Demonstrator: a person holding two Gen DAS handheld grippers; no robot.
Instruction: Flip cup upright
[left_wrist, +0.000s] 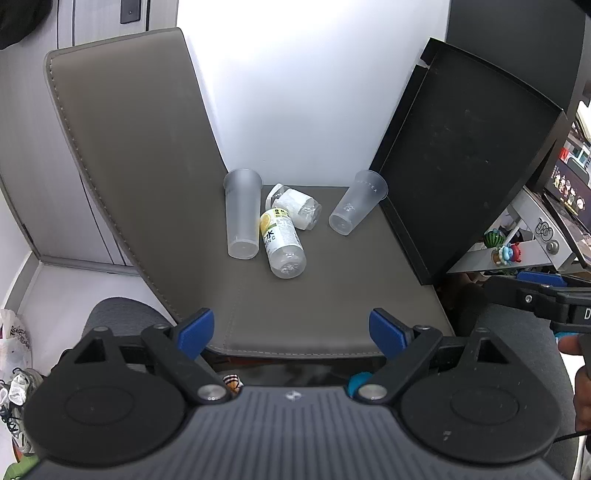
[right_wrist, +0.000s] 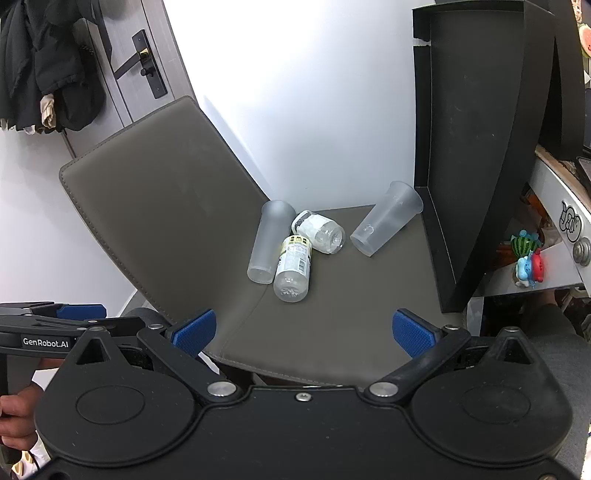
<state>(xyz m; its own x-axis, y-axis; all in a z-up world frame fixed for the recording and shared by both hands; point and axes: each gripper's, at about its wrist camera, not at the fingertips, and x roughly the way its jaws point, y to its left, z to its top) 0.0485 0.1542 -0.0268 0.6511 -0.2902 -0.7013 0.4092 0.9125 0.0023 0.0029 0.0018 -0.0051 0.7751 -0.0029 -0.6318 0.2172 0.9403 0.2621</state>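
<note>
Two frosted clear plastic cups lie on their sides on a grey-brown leather seat (left_wrist: 314, 302). The left cup (left_wrist: 242, 214) lies beside two fallen plastic bottles; it also shows in the right wrist view (right_wrist: 269, 242). The right cup (left_wrist: 357, 202) lies tilted near a black tray, seen too in the right wrist view (right_wrist: 386, 223). My left gripper (left_wrist: 291, 332) is open and empty over the seat's front edge. My right gripper (right_wrist: 304, 332) is open and empty, also short of the cups.
Two plastic bottles lie between the cups, one with a yellow label (left_wrist: 282, 240) and one with a white label (left_wrist: 297, 206). A black tray (left_wrist: 469, 162) leans on the right of the seat. The chair back (left_wrist: 133, 155) rises at left. A shelf with small toys (left_wrist: 506, 251) stands right.
</note>
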